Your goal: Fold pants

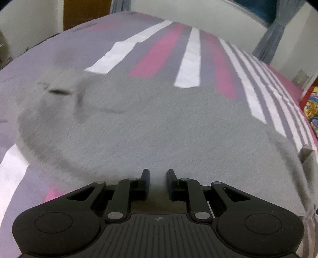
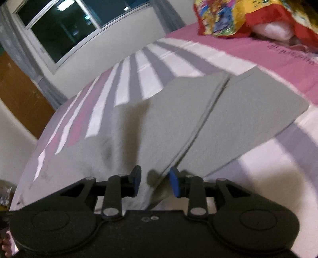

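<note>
Grey pants point(image 1: 155, 127) lie spread on a bed with a pink, grey and white striped sheet point(image 1: 188, 59). In the left wrist view my left gripper point(image 1: 158, 179) hovers over the near edge of the pants, jaws open, nothing between them. In the right wrist view the pants point(image 2: 188, 119) show two legs side by side, running away to the upper right. My right gripper point(image 2: 155, 179) is open, its fingers either side of the near edge of the grey cloth without closing on it.
A colourful red and yellow pillow point(image 2: 248, 15) lies at the head of the bed. A window point(image 2: 69, 25) with grey curtains and a wooden door point(image 2: 17, 93) stand behind the bed. The bed sheet point(image 2: 268, 168) extends right of the pants.
</note>
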The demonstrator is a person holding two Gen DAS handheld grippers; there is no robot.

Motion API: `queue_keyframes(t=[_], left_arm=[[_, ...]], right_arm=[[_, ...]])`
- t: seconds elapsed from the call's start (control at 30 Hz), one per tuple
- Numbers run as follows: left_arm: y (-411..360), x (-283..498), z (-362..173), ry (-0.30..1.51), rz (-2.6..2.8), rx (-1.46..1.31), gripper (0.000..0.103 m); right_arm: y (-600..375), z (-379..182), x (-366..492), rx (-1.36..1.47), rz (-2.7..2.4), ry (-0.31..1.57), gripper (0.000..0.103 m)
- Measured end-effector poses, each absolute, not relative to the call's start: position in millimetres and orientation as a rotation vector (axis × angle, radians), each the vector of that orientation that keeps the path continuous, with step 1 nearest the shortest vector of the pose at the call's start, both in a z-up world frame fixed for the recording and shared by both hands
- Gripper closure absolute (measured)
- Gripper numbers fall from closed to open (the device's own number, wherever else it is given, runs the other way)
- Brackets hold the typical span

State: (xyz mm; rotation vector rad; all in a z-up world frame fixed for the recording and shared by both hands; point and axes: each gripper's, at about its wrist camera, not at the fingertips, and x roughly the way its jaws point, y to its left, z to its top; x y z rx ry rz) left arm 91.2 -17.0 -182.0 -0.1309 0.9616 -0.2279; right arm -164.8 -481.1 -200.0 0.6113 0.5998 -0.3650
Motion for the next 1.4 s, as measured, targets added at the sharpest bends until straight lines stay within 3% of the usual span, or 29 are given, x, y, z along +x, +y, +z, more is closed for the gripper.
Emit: queue_keyframes(t=[0.2,0.43,0.5,0.57,0.73,0.9,1.13,1.2,1.3,1.37,1.4], left_arm=[[-33.6,96.3,-191.2,0.999,-0.236,-0.124,0.086],[-33.6,96.9,-196.1,1.005,-0.229,-0.12,0.086],[-34.3,98.0,-196.8,1.004,-0.223,-0.113,0.086],[-35.5,97.8,-197.3,1.002,-0.219,-0.107,0.086],[-39.4,96.5,-197.1,0.997,-0.219,-0.1,0.086],[-39.0,95.4,-197.3,0.992,-0.221,-0.106,0.086],[-38.6,92.0,-198.7,0.984,-0.222,-0.097,0.086],[-37.5,91.5,-198.5,0.985,-0.222,-0.098,0.086],[-38.7,91.0,-198.0,0.983,-0.221,-0.091,0.086],[-39.4,91.4,-197.8,0.983,-0.216,-0.09,0.086],[-40.2,90.9,-197.5,0.982,-0.214,-0.089,0.086]], right_arm=[[-545.6,-203.0,-147.6,0.66,-0.455,0.593,0.071],[-591.3,-224.8,-126.6,0.758,-0.466,0.537,0.078],[-598.5,-227.0,-120.4,0.804,-0.437,0.515,0.083],[-602.5,-224.9,-115.1,0.843,-0.383,0.496,0.095],[-584.7,-172.0,-111.6,0.642,-0.391,0.39,0.097],[-575.6,-132.5,-164.0,0.507,-0.547,0.246,0.098],[-574.6,-211.1,-207.2,0.554,-0.641,0.539,0.098],[-575.3,-215.6,-210.0,0.571,-0.62,0.554,0.096],[-584.8,-210.1,-209.7,0.625,-0.592,0.523,0.076],[-596.3,-210.3,-207.1,0.693,-0.563,0.513,0.054],[-603.2,-212.7,-205.0,0.741,-0.548,0.501,0.05]])
